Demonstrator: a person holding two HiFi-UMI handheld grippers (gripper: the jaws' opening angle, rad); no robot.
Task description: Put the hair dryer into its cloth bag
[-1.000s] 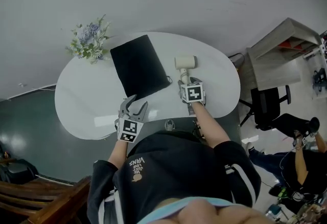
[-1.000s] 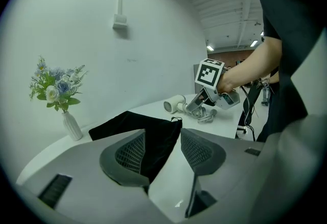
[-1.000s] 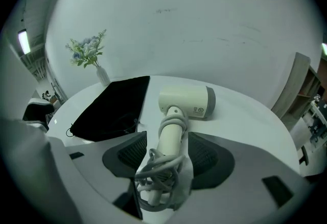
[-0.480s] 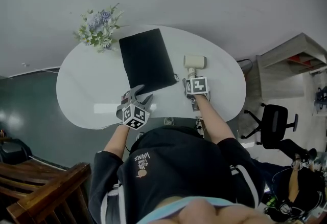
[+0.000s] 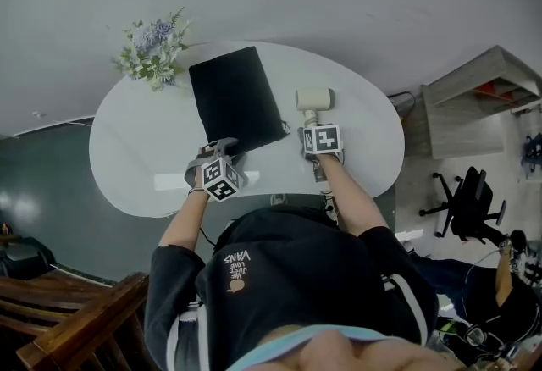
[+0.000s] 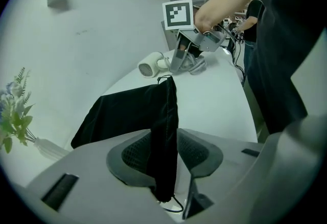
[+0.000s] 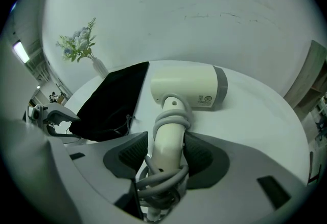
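"VANS" stands in white print, upside down in the head view, on the person's black top [image 5: 238,260]. The hair dryer's [image 7: 189,85] small marks are unreadable.

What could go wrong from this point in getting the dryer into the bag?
1. The jaws of the left gripper have just been closing with the mouth edge of the cloth bag between them; they may pinch both layers, leaving the mouth shut.
2. The right gripper holds the hair dryer by its handle, where the wrapped cord loops loosely; a loop might snag on the bag's mouth.
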